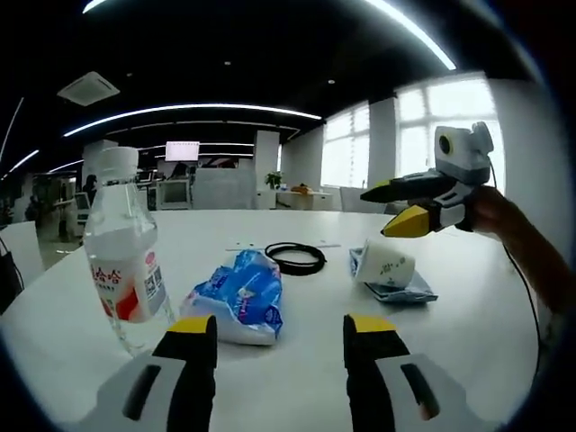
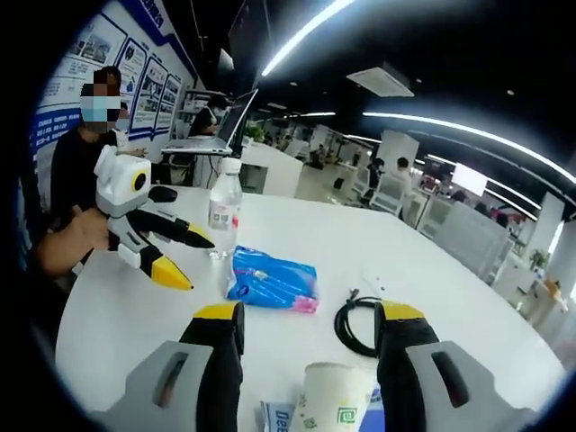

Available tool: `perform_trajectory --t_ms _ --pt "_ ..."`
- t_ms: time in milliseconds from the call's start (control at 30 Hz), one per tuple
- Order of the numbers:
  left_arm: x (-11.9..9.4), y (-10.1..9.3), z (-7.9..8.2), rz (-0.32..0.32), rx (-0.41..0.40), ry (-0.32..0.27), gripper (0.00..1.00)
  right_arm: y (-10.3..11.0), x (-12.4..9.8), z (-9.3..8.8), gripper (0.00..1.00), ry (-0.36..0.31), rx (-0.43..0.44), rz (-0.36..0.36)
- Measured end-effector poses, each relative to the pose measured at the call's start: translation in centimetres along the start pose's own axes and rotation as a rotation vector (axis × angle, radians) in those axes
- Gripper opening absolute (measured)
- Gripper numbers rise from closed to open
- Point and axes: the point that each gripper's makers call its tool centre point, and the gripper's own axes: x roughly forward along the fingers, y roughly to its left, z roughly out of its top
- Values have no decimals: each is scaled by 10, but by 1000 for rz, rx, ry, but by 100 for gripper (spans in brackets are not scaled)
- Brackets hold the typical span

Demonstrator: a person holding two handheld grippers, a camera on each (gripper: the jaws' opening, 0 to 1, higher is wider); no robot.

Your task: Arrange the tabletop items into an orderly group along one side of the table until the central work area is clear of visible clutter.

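Both grippers' jaws released, grasping nothing. Left gripper (image 1: 279,337) near blue plastic tissue pack (image 1: 238,297), clear water bottle (image 1: 124,261) left. Right gripper (image 2: 310,328) over white paper cup (image 2: 331,400); black cable coil (image 2: 353,326) beyond. Best straddle cup squarely, clench gently, avoid crushing.

my left gripper (image 1: 280,335) shows two grey jaws capped in yellow, each with black inner faces and a dark oval slot down its grey back. same build on my right gripper (image 2: 310,326): grey bodies, yellow caps, black insides, slotted backs. beyond my left fingers, the right gripper (image 1: 407,205) shows side-on, black and yellow-tipped prongs on a white-and-grey body, a thin dark cable trailing down behind it. off to the side of my right fingers, the left gripper (image 2: 176,255) looks the same, white housing with yellow accents, black prongs, one yellow point.
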Motion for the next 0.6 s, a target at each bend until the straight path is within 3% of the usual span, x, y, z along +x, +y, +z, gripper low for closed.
perform_trajectory --t_ms 600 --pt "5 11 -6 18 -70 -8 46 -9 31 -10 51 76 -18 20"
